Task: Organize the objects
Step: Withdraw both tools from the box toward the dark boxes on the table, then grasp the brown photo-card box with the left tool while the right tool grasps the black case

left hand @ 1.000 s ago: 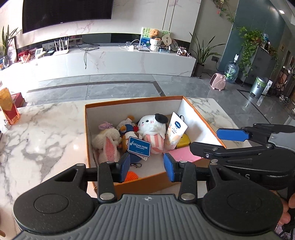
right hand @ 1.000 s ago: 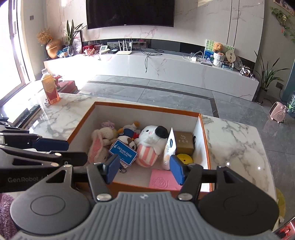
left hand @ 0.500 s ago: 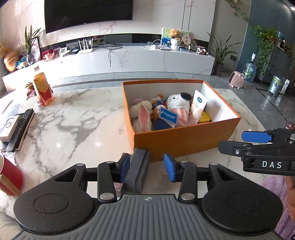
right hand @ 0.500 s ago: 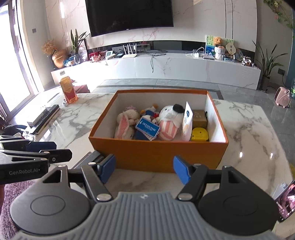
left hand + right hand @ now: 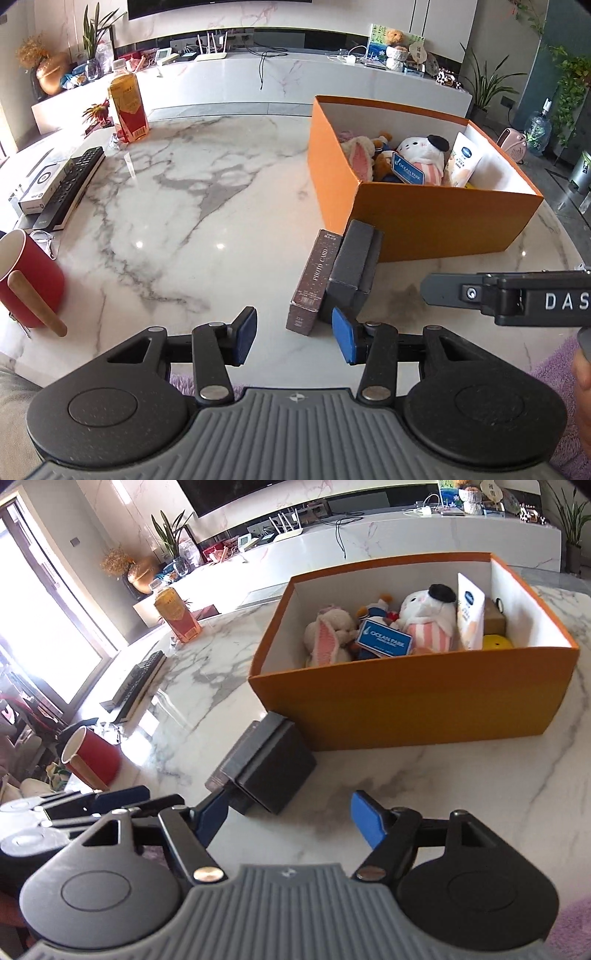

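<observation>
An orange box (image 5: 436,218) (image 5: 417,694) stands on the marble table and holds plush toys (image 5: 430,622), a blue Ocean Park card (image 5: 384,637), a white tube (image 5: 469,609) and a yellow item. A dark grey box (image 5: 352,266) (image 5: 271,766) and a brown photo card box (image 5: 314,280) lie side by side in front of the orange box. My left gripper (image 5: 293,338) is open and empty, just short of them. My right gripper (image 5: 290,814) is open and empty, its left finger beside the grey box.
A red mug (image 5: 27,275) (image 5: 92,757) stands at the table's left edge. A black remote (image 5: 70,188) and a white box lie at the far left. A bottle of orange drink (image 5: 127,105) stands at the back. The right gripper's arm (image 5: 517,297) shows in the left view.
Both grippers have drawn back from over the orange box toward the near table edge and swung left. The grey box and the photo card box have come into view before them.
</observation>
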`<state>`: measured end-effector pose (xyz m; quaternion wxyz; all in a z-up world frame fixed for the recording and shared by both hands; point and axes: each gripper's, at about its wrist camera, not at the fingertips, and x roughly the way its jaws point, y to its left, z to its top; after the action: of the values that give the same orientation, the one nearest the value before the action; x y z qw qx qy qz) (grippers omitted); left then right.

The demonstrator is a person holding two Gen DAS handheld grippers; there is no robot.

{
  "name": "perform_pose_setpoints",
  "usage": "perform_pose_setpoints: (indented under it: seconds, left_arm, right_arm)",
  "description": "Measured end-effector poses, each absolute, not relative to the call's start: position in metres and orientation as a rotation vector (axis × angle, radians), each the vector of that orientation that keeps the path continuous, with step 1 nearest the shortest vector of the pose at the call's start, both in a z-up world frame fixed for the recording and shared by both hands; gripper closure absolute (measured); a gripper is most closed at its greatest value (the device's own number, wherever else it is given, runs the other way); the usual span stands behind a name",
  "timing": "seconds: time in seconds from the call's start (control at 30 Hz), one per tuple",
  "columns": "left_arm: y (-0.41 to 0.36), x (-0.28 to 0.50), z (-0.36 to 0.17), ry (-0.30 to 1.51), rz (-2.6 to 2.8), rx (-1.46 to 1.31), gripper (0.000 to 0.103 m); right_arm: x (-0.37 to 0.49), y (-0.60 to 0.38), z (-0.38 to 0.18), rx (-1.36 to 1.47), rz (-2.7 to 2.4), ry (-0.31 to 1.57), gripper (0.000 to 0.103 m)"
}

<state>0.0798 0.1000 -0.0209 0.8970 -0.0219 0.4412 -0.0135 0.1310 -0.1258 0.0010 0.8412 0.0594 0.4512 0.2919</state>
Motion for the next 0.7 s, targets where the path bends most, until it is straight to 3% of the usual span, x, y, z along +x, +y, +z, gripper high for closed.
perform_pose_setpoints:
  seconds: [0.43,0.53,0.6,0.7]
  left_arm:
    - [0.117,0.103,-0.039,0.987,0.003,-0.039,0.050]
    - [0.119,0.105,-0.041,0.991,-0.001,-0.048,0.050]
    - [0.120,0.105,-0.041,0.991,-0.006,-0.054,0.050]
    - [0.121,0.104,-0.041,0.982,-0.028,-0.068,0.050]
  right_arm:
    - [0.168,-0.053,-0.014,0.093,0.574,1.027,0.027]
    - [0.172,-0.048,-0.021,0.086,0.564,1.043,0.034]
    - [0.173,-0.047,-0.023,0.079,0.554,1.053,0.048]
    - [0.173,-0.051,-0.025,0.090,0.565,1.063,0.055]
